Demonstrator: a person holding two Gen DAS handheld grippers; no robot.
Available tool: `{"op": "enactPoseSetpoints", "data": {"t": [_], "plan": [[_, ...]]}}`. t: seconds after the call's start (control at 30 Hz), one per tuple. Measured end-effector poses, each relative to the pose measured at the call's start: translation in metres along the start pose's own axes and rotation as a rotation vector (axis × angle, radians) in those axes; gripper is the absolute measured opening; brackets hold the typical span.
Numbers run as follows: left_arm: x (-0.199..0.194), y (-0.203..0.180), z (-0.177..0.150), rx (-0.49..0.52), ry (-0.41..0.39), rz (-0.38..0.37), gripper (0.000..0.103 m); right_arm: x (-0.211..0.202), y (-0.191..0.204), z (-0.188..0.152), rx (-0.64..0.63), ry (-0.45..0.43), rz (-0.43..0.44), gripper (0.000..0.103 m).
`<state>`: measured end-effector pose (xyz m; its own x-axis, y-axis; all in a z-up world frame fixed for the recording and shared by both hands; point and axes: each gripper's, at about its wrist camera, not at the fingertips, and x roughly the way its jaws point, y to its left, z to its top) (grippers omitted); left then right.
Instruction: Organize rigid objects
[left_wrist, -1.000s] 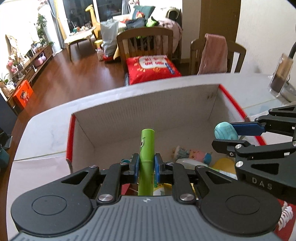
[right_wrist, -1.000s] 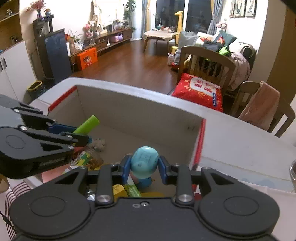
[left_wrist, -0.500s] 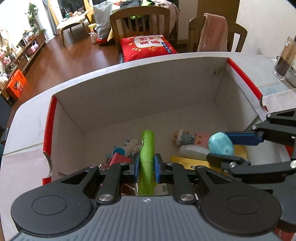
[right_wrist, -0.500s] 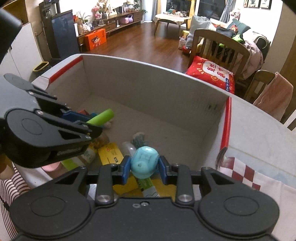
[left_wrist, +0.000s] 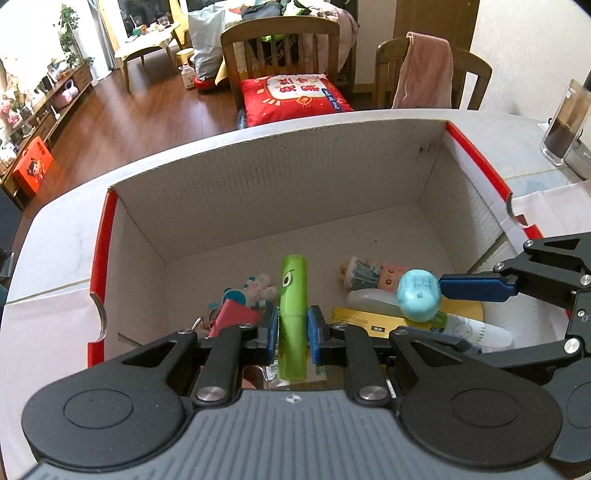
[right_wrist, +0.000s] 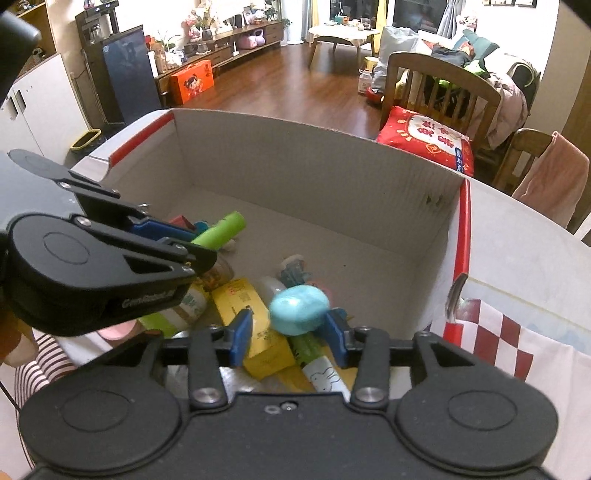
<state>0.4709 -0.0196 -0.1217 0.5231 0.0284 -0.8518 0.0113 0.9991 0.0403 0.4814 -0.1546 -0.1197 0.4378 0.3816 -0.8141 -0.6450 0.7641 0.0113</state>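
Note:
My left gripper (left_wrist: 293, 325) is shut on an upright green tube (left_wrist: 293, 284) with a cartoon eye, low inside the open cardboard box (left_wrist: 258, 192) with red rims. The right wrist view has the same gripper (right_wrist: 192, 242) at the left with the green tube (right_wrist: 221, 230) sticking out. My right gripper (right_wrist: 288, 326) hangs over the box's right half with its jaws opening. A teal egg-shaped toy (right_wrist: 299, 310) lies tilted between them, clear of the left pad and leaning near the right one. From the left wrist view the toy (left_wrist: 419, 295) sits by that gripper's blue finger (left_wrist: 476, 288).
On the box floor lie a yellow carton (right_wrist: 251, 314), a white bottle with green band (right_wrist: 321, 369), a small doll (left_wrist: 369, 277), a plush figure (left_wrist: 255, 291) and a red item (left_wrist: 236, 317). A checked cloth (right_wrist: 498, 343) and a glass jar (left_wrist: 565, 125) sit right of the box.
Both grippers tipped down and sank into the box. The right jaws widened and the teal toy rolled onto its side, loose between them. The left grip on the green tube is unchanged.

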Motion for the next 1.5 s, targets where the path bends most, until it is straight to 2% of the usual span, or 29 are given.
{"op": "enactPoseSetpoints", "data": {"t": [0.4, 0.77, 1.07, 1.5], "plan": [[-0.037, 0.002, -0.014, -0.039, -0.049, -0.002, 0.017, -0.040, 0.001, -0.007, 0.040, -0.075, -0.018, 0.056], [-0.092, 0.000, -0.037, -0.053, -0.150, -0.028, 0.017, -0.092, 0.012, -0.023, 0.082, -0.183, -0.027, 0.064], [-0.132, 0.003, -0.066, -0.061, -0.214, -0.022, 0.017, -0.131, 0.032, -0.042, 0.088, -0.250, -0.032, 0.071], [-0.169, 0.002, -0.103, -0.056, -0.260, -0.026, 0.017, -0.164, 0.051, -0.067, 0.137, -0.332, -0.047, 0.086]]}}
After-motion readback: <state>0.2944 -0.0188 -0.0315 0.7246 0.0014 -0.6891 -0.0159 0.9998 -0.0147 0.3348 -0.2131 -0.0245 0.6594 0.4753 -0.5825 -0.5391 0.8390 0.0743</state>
